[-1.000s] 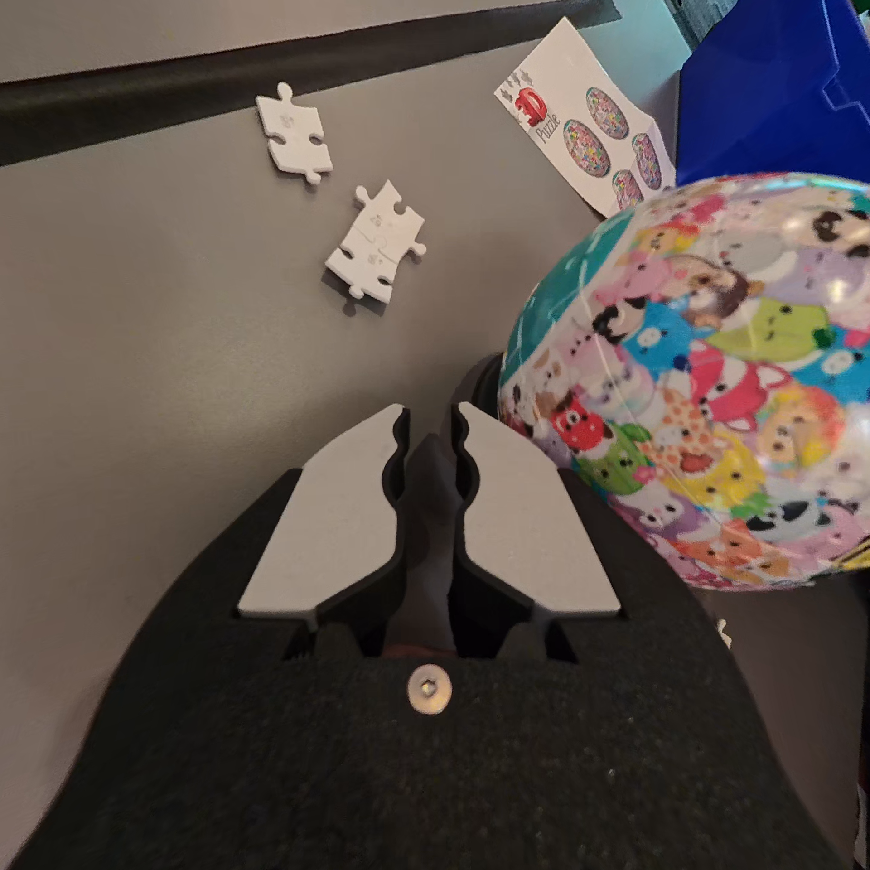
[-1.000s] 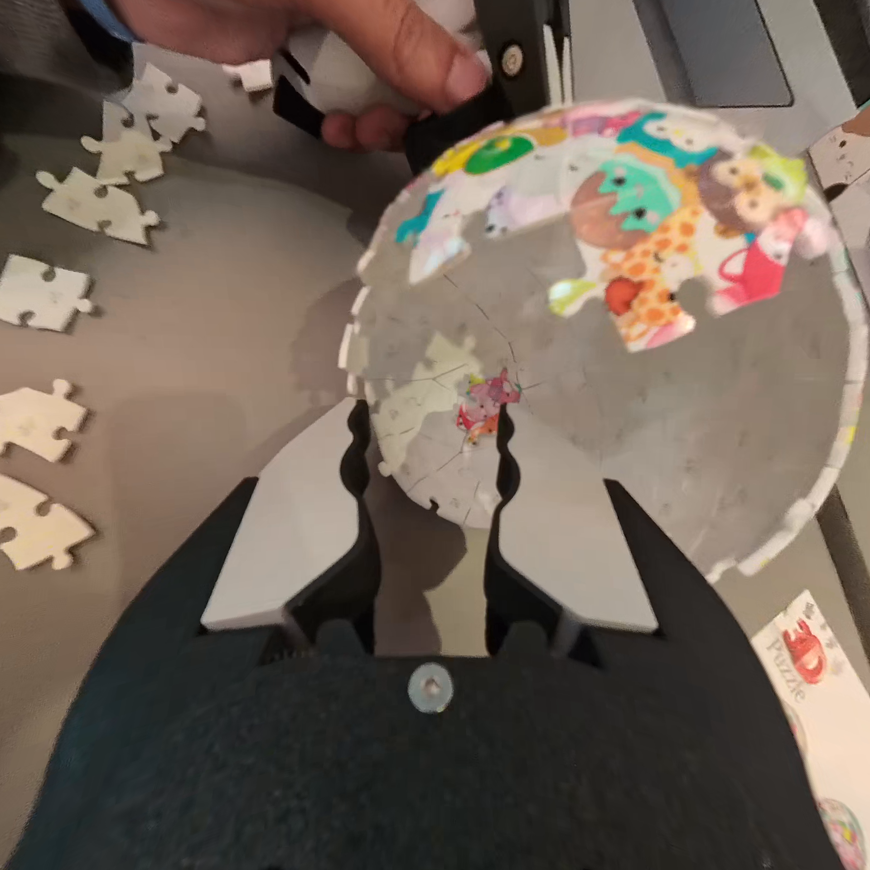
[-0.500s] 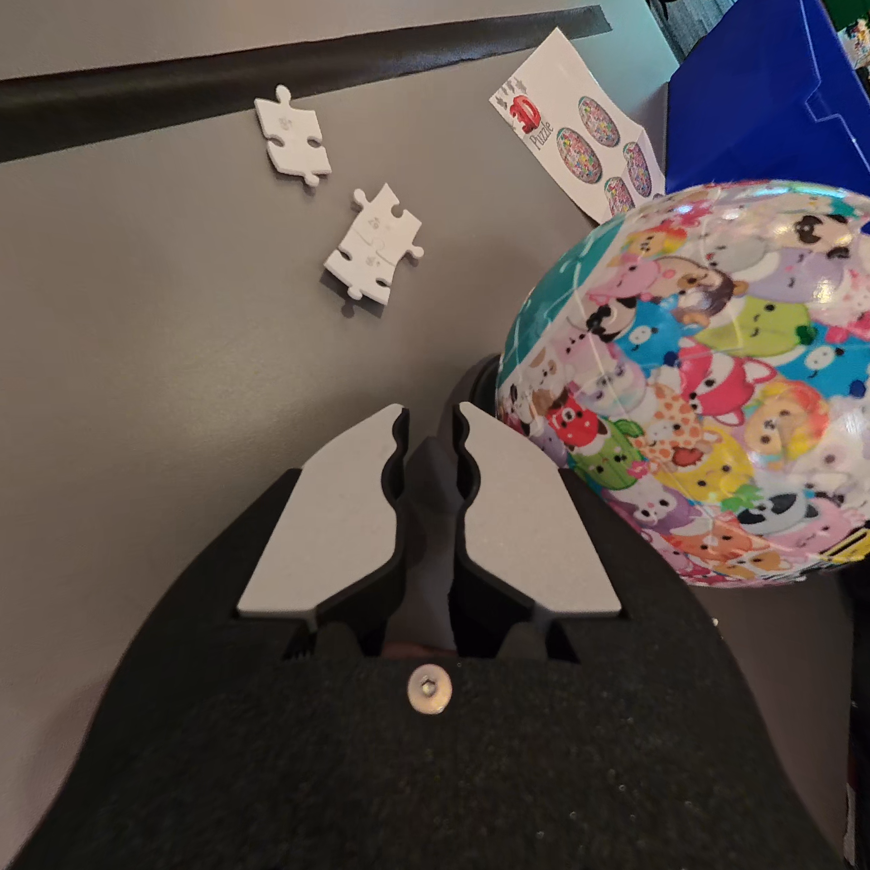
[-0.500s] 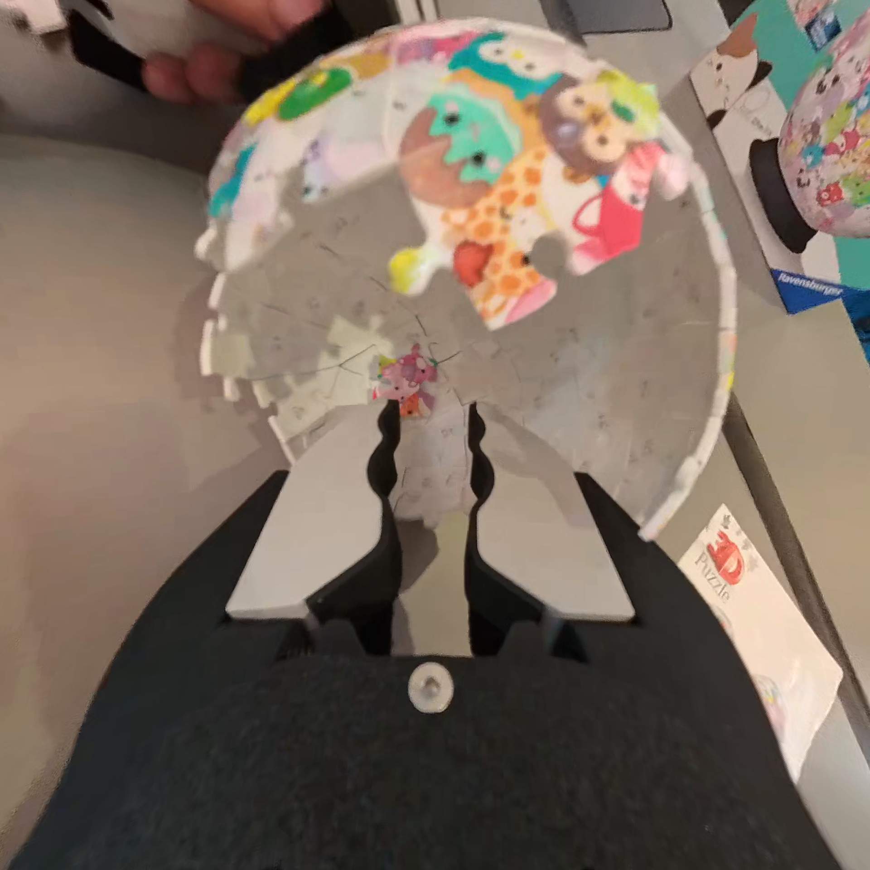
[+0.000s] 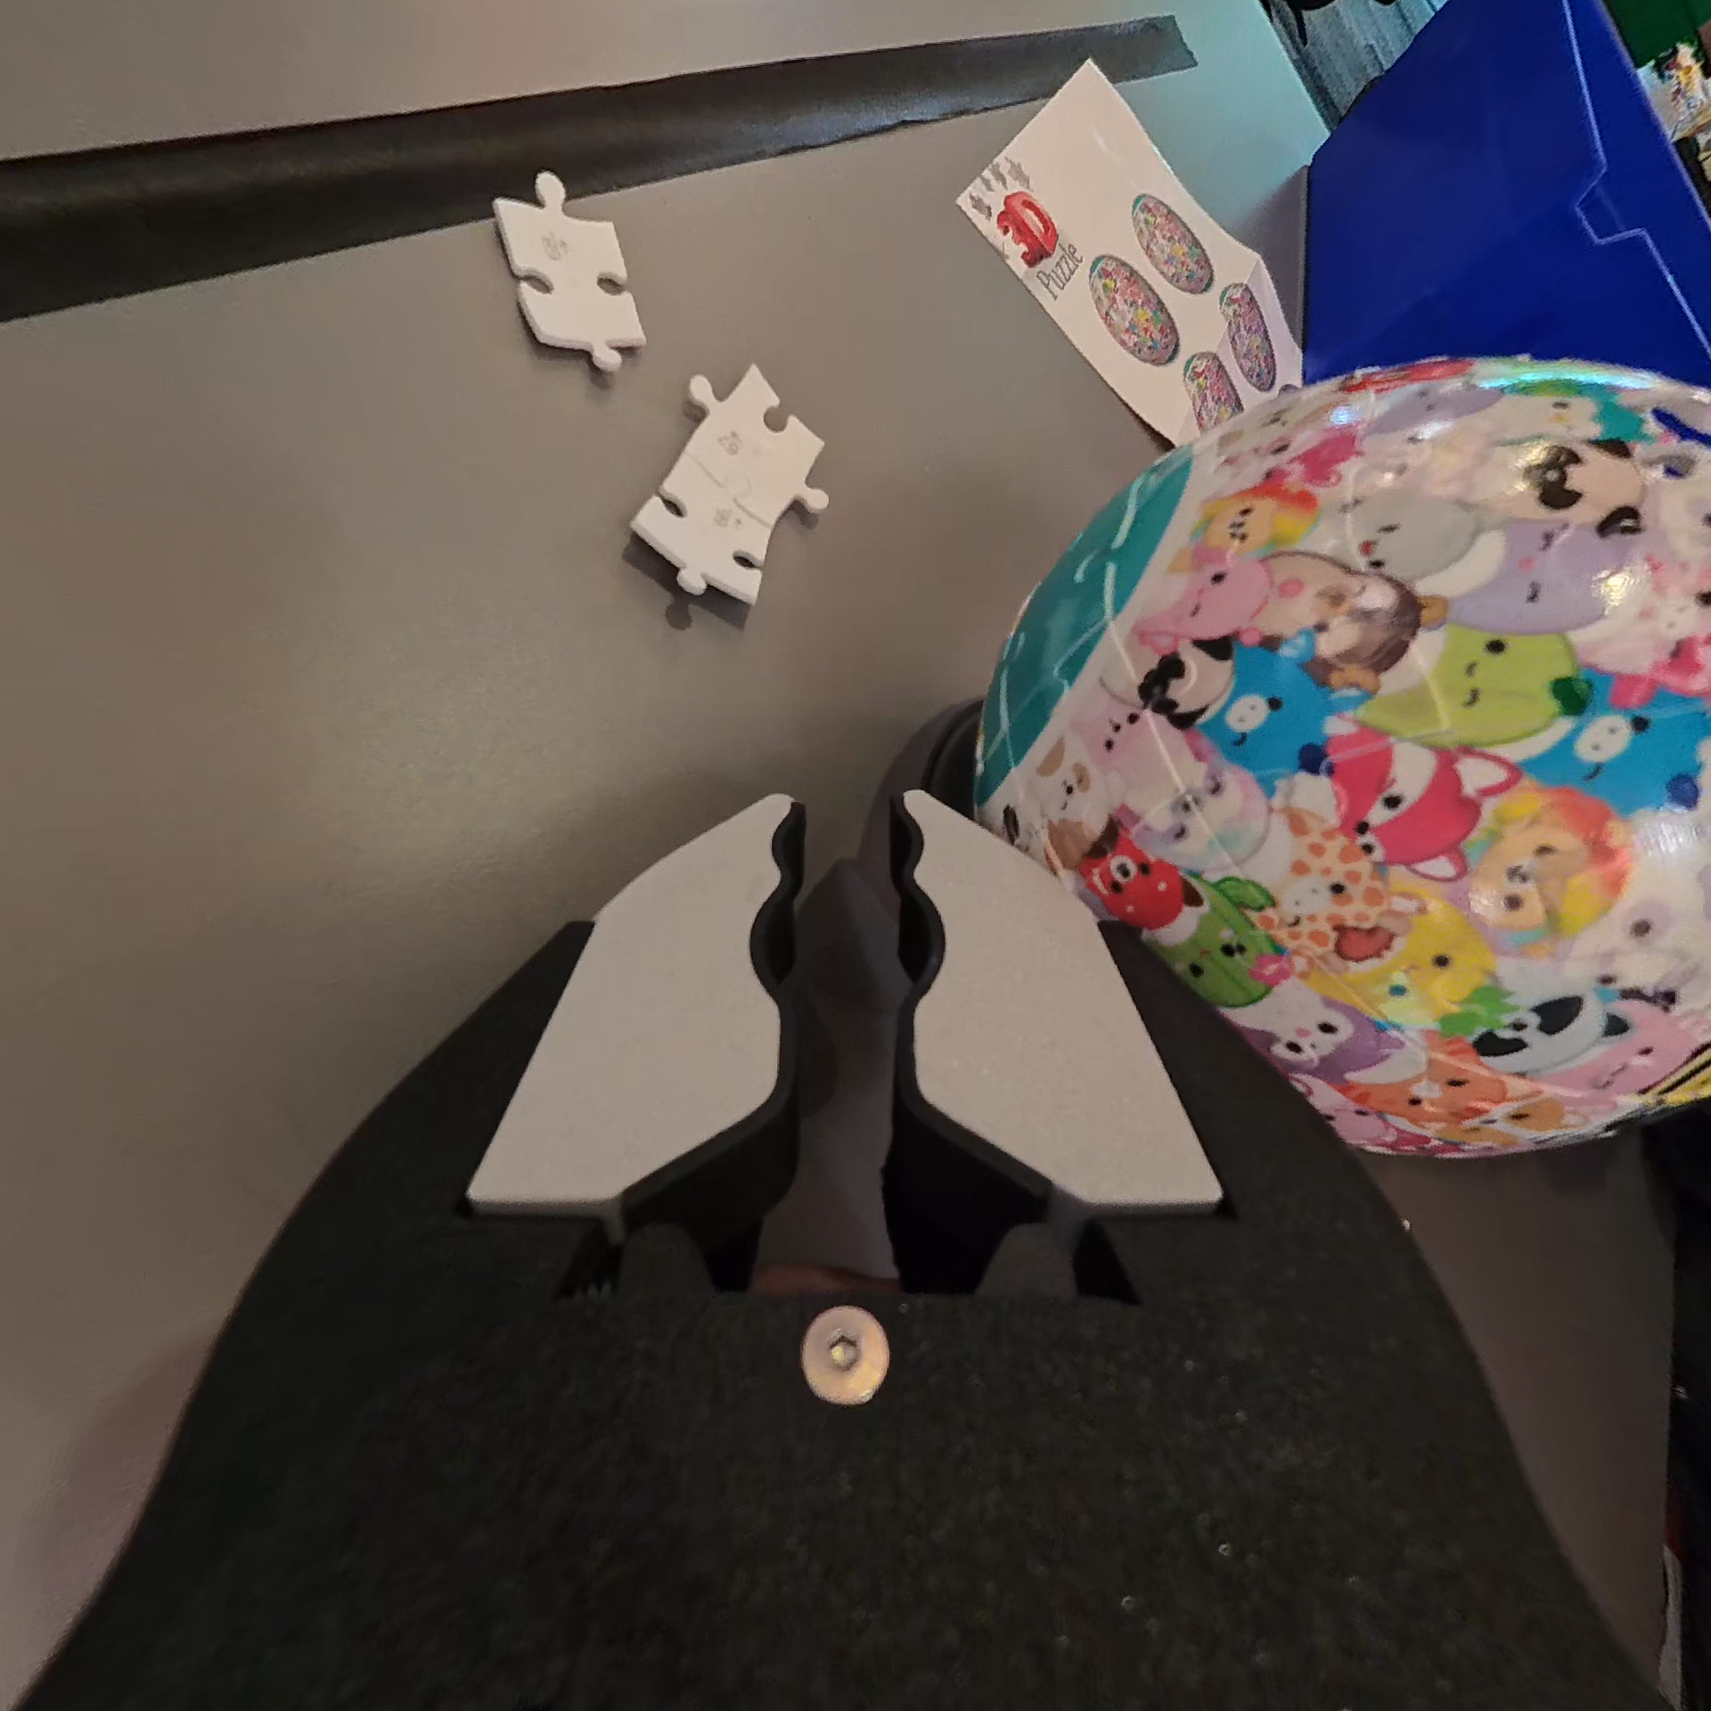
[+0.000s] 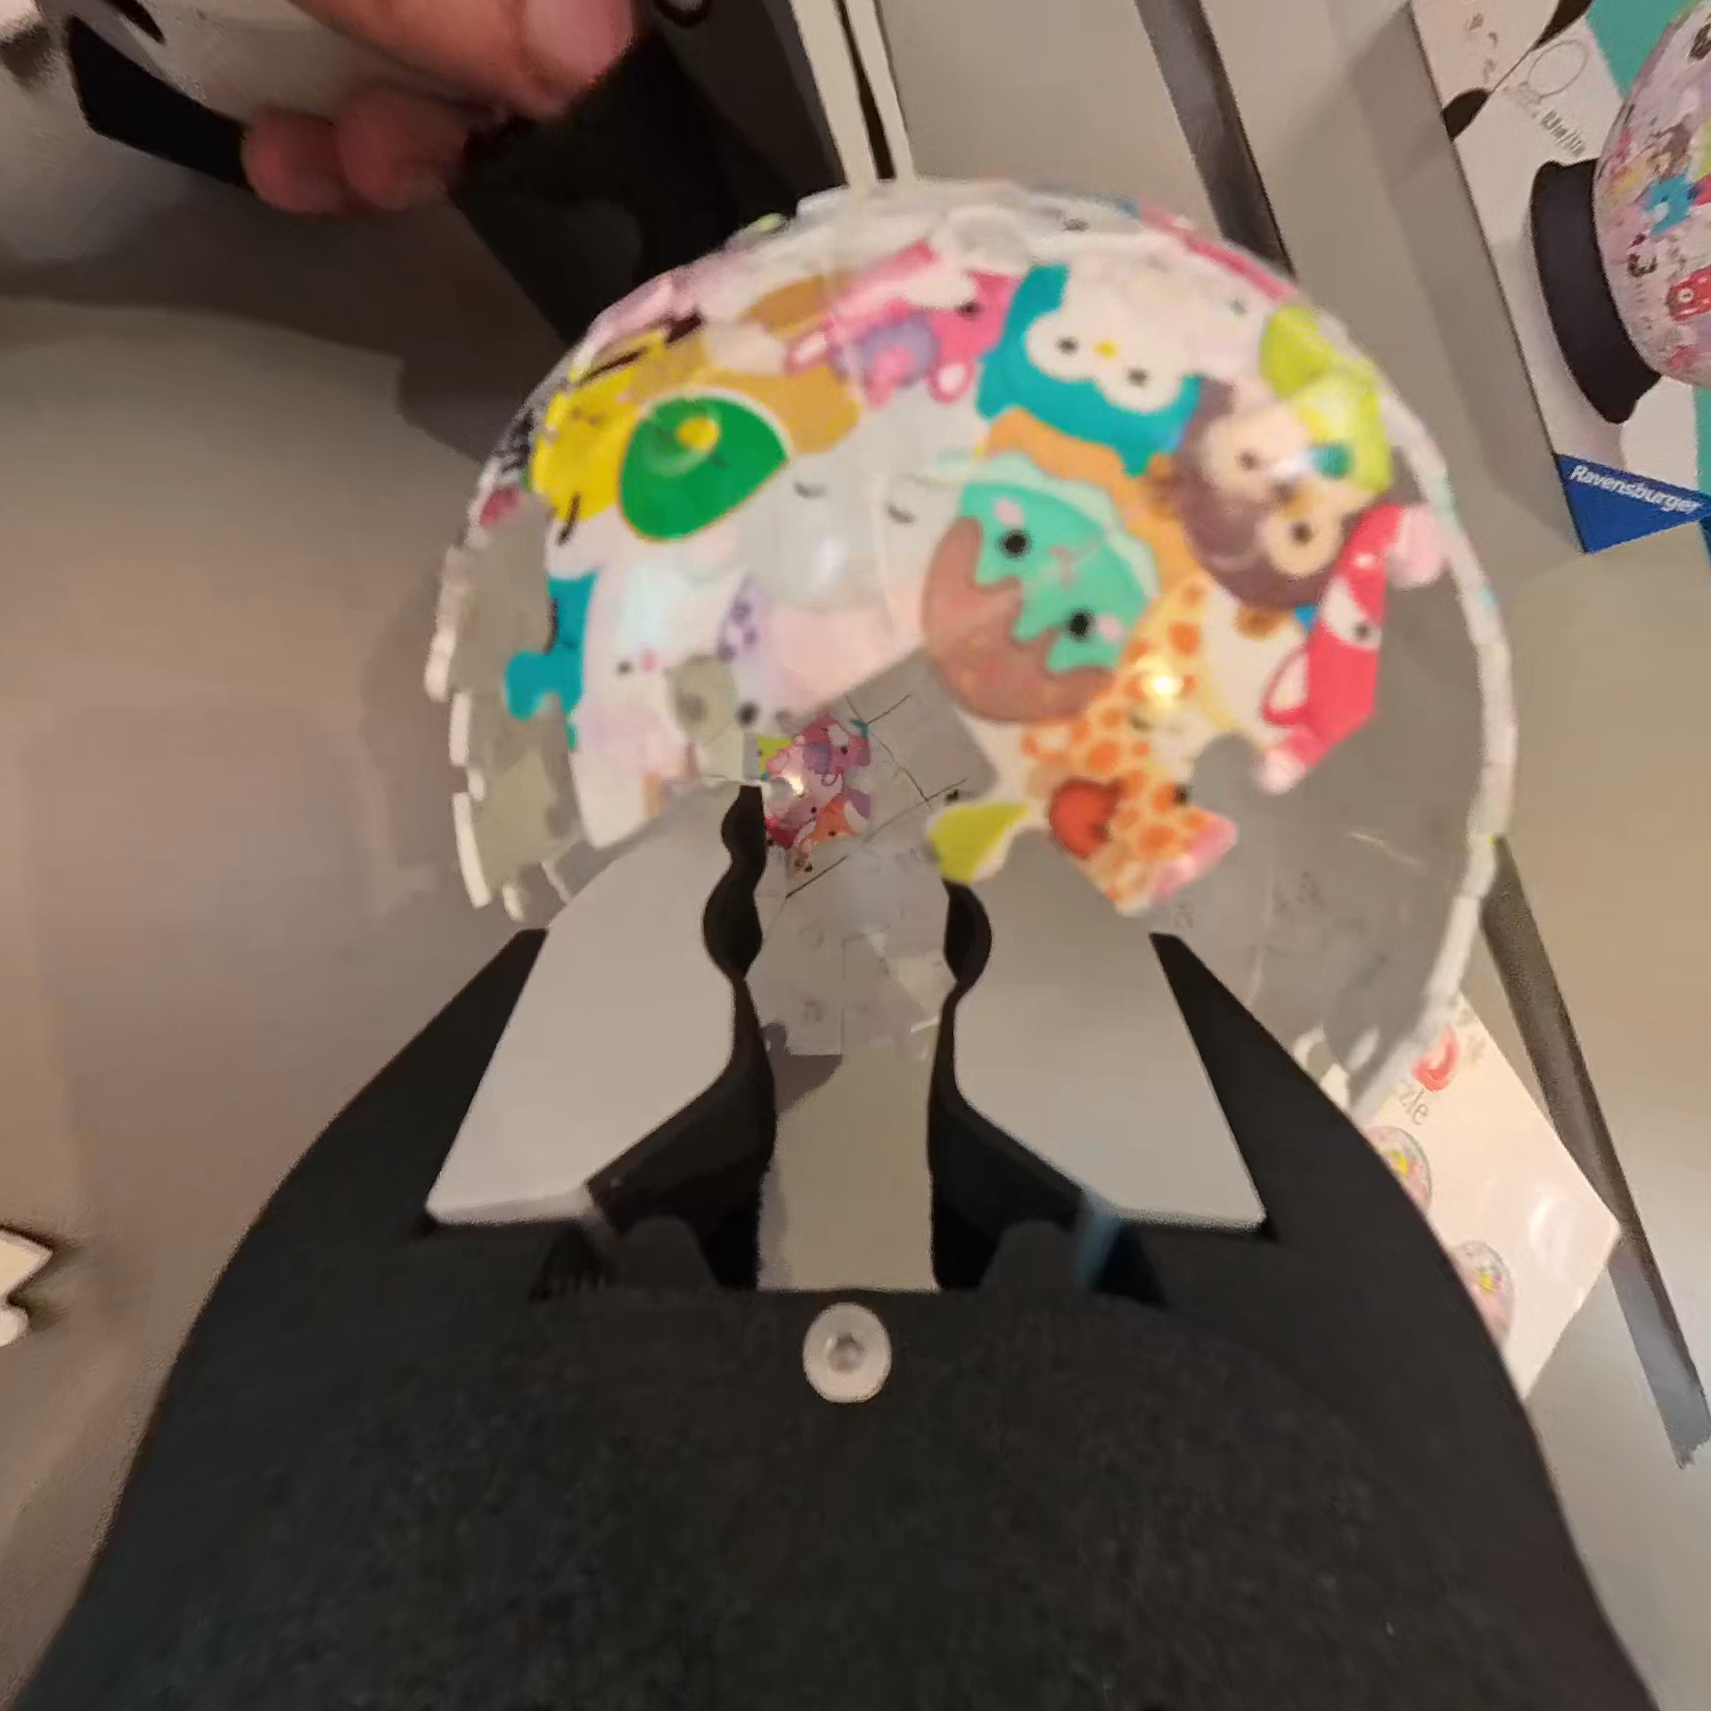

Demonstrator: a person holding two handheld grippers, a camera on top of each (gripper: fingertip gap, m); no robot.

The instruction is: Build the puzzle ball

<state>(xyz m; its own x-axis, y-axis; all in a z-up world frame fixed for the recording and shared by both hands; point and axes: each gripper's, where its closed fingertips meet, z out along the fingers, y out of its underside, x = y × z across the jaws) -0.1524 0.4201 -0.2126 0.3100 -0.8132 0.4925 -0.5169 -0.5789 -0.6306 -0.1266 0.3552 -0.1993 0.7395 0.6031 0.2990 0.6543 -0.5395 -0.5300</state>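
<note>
The puzzle ball (image 5: 1389, 787) is a shell covered in colourful cartoon animals, at the right in the left wrist view. In the right wrist view the ball (image 6: 972, 518) is part-built, with a large gap showing its grey inside. My right gripper (image 6: 847, 833) is shut on the shell's lower rim by a small pink piece (image 6: 819, 787). My left gripper (image 5: 847, 815) is beside the ball's left flank, jaws nearly closed with nothing seen between them. Two white joined pieces (image 5: 731, 491) and another (image 5: 567, 273) lie face down beyond it.
A leaflet (image 5: 1130, 259) and a blue bin (image 5: 1518, 185) sit at the far right, and a black strip (image 5: 463, 157) crosses the grey table. In the right wrist view there are a hand (image 6: 417, 93), the puzzle box (image 6: 1574, 231), the leaflet (image 6: 1481, 1194) and a loose piece (image 6: 18, 1278). The gap from one gripper's tips to the other's is roughly 8 centimetres.
The right gripper's jaws narrowed onto the ball's rim. The ball turned, so more printed outside and less grey inside now faces the right camera. The left gripper barely moved.
</note>
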